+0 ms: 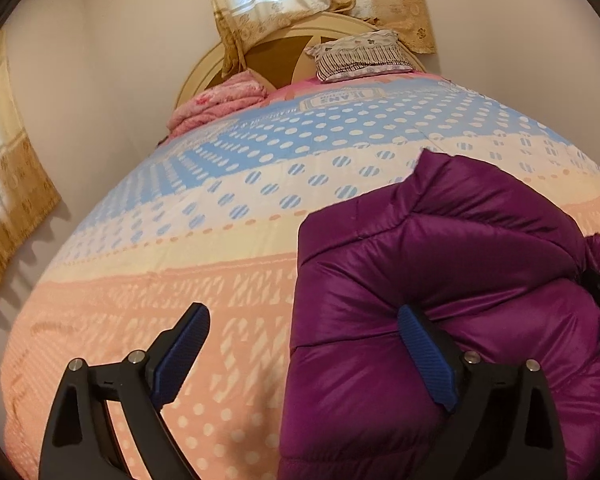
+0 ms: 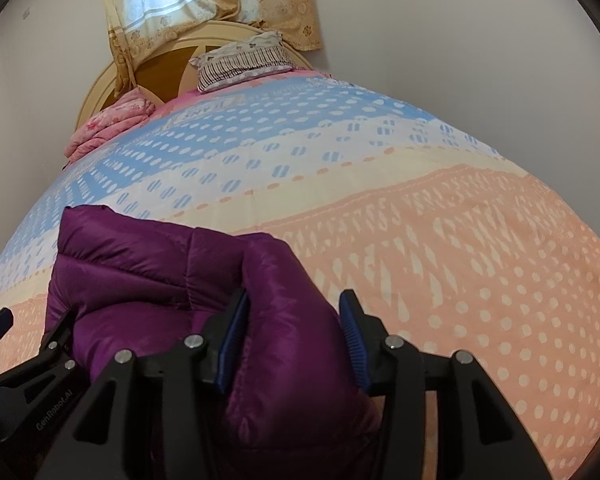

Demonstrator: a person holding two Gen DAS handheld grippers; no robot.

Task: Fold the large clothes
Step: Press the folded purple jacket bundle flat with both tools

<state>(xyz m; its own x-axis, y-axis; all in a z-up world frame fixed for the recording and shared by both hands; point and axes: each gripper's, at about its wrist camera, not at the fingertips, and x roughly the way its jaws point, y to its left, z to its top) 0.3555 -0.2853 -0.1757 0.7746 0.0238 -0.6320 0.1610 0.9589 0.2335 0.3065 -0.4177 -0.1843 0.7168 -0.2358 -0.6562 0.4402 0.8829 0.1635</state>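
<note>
- The left gripper (image 1: 304, 336) hangs low over the bedspread (image 1: 172, 280), tongs spread wide, gripping nothing; its right blue ribbed pad (image 1: 428, 360) lies against the jacket's edge.
- The purple jacket (image 1: 440, 280), a glossy quilted puffer, sits bunched on the spread's peach band, between both grippers.
- The right gripper (image 2: 294, 320) points forward, tongs moderately apart around a puffy fold of the jacket (image 2: 276, 312); whether they actually pinch it is hard to judge.
- Beyond lie a striped pillow (image 2: 244, 62) and a folded pink blanket (image 2: 108, 124).
</note>
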